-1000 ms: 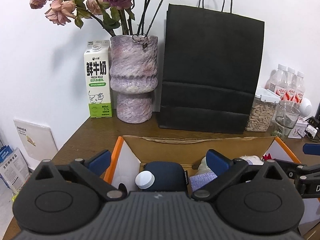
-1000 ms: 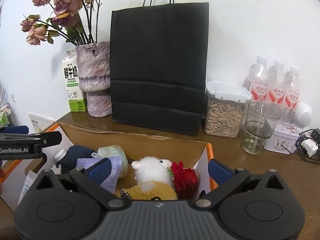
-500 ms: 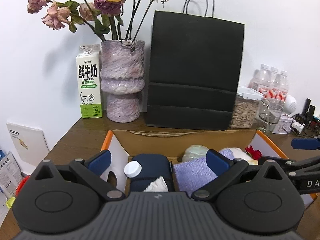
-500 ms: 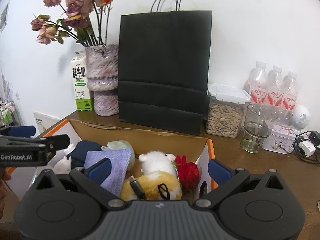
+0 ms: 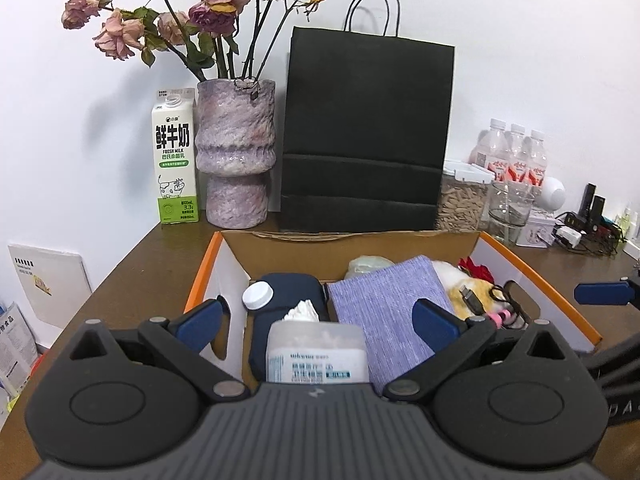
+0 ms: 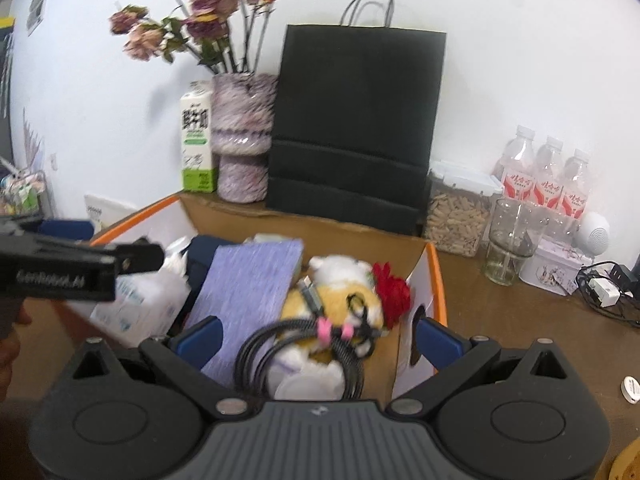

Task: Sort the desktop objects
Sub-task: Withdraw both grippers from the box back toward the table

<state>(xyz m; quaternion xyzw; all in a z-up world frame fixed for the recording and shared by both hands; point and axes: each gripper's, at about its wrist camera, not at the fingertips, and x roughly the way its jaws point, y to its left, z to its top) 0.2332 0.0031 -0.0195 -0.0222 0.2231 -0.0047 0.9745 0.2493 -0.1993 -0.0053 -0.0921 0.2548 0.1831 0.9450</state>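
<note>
An orange-rimmed cardboard box (image 5: 208,264) (image 6: 438,280) sits on the brown desk, packed with items. Inside lie a tissue pack (image 5: 316,354) (image 6: 136,304), a navy pouch (image 5: 288,292) with a white cap (image 5: 257,295), a purple cloth (image 5: 392,312) (image 6: 252,284), a yellow-and-white plush toy (image 6: 340,280), a red flower (image 6: 394,290) and a coiled black cable (image 6: 304,340). My left gripper (image 5: 316,320) hangs open over the tissue pack. My right gripper (image 6: 318,336) hangs open over the cable and plush. Nothing sits between either pair of fingers.
Behind the box stand a milk carton (image 5: 175,160), a purple vase (image 5: 236,152) of dried roses, a black paper bag (image 5: 366,132), a seed jar (image 6: 460,208), a glass (image 6: 512,240), three water bottles (image 6: 548,180), a small tin (image 6: 554,266) and chargers (image 6: 604,292).
Both grippers have pulled back and risen, so the box's inside shows more fully. The tissue pack and coiled cable have come into view. Both grippers stayed open.
</note>
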